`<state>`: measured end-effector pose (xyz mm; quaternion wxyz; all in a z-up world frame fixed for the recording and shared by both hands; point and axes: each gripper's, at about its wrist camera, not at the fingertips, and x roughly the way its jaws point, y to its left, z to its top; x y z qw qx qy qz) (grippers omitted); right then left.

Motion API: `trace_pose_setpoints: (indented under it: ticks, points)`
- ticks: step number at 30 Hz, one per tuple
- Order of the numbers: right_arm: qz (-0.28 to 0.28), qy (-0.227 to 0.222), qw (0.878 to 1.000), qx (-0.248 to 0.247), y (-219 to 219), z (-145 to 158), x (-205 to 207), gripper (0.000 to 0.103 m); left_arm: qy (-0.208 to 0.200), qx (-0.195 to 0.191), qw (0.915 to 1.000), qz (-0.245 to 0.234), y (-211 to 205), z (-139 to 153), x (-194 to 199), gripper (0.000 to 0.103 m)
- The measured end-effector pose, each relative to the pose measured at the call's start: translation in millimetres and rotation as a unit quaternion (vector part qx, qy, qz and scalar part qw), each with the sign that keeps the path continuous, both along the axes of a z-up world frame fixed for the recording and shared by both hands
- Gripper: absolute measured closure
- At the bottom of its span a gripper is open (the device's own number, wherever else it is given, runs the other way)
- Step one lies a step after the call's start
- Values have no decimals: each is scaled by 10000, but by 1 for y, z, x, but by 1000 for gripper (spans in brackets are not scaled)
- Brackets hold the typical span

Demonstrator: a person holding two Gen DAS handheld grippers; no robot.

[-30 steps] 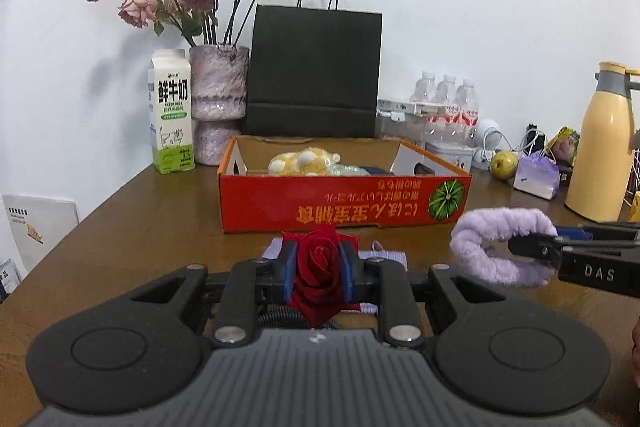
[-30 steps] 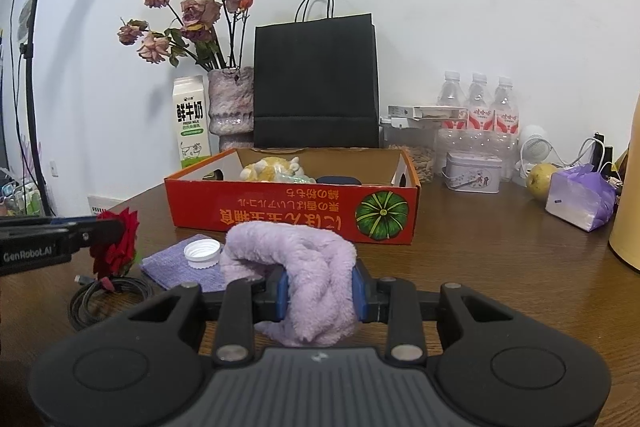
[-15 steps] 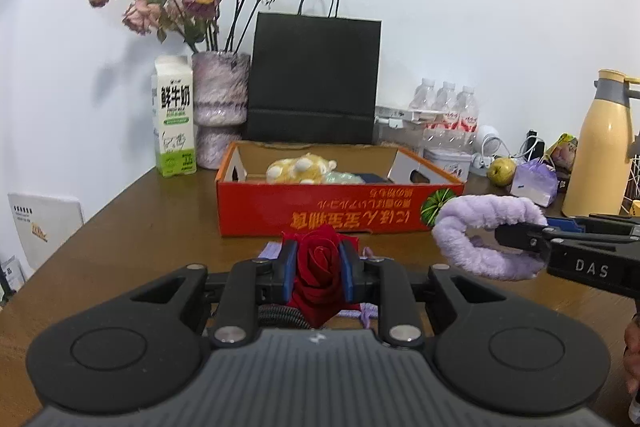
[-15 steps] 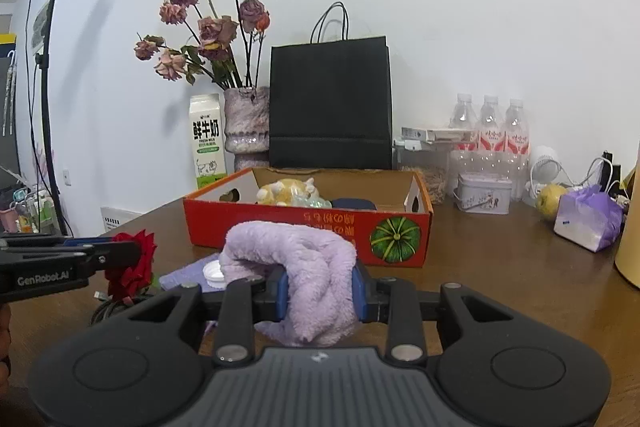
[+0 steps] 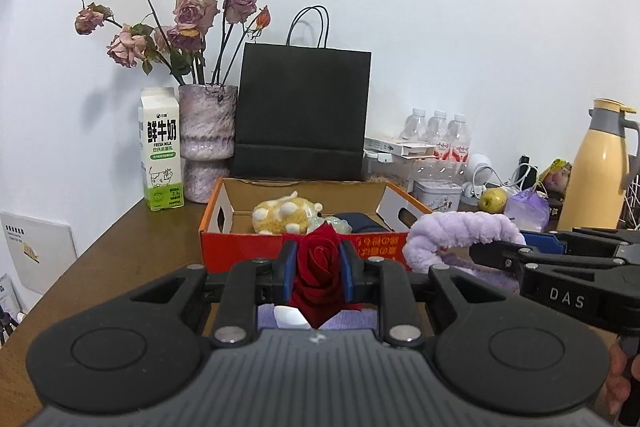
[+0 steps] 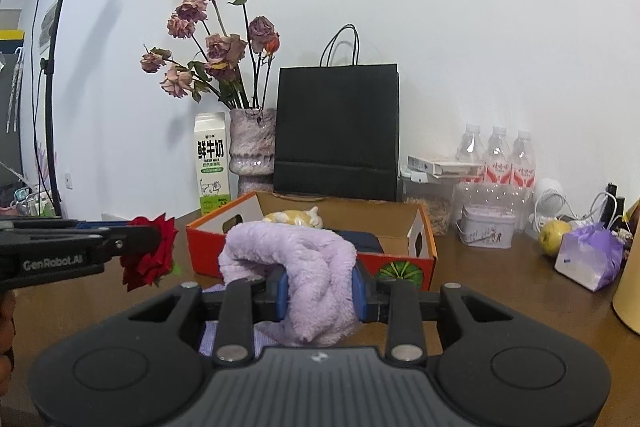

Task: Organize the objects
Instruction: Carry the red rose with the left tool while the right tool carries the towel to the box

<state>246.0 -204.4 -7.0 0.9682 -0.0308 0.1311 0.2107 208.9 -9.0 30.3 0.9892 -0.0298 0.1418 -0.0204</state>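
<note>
Red petals fill the gap between the left gripper's (image 5: 319, 273) blue pads: its jaws are clamped on a red rose (image 5: 318, 269), held clear above the wooden table (image 5: 120, 259). Directly under the bloom, at six o'clock, lies a lilac cloth (image 5: 360, 319) with a white cap (image 5: 290, 317) on it. At three o'clock in the left wrist view, the right gripper (image 6: 319, 287) reaches in from the edge, its jaws pinched on a fluffy purple towel (image 6: 304, 267) that droops over the fingers. From the right wrist view, the rose and its holder sit at nine o'clock, well apart from the towel. Just beyond both loads, at twelve o'clock, stands an open orange cardboard box (image 5: 240, 247), which holds a yellow plush toy (image 5: 284, 213) and a dark blue item (image 5: 362, 221). Behind the box rise a black paper bag (image 5: 302, 111), a mottled vase of dried roses (image 5: 206, 139) and a milk carton (image 5: 160, 151). Toward two o'clock stand water bottles (image 6: 498, 155), a small tin (image 6: 486, 227), a pear (image 6: 554, 231) and a purple tissue pack (image 6: 590, 255).
</note>
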Motion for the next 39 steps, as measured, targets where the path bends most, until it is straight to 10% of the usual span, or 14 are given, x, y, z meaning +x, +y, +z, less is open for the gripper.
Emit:
trace_pose_setpoints:
  ticks: [39]
  points:
    - [-123,-3,9997,188,27,11,108,74,-143,-214,9995,199,15,18,122,80]
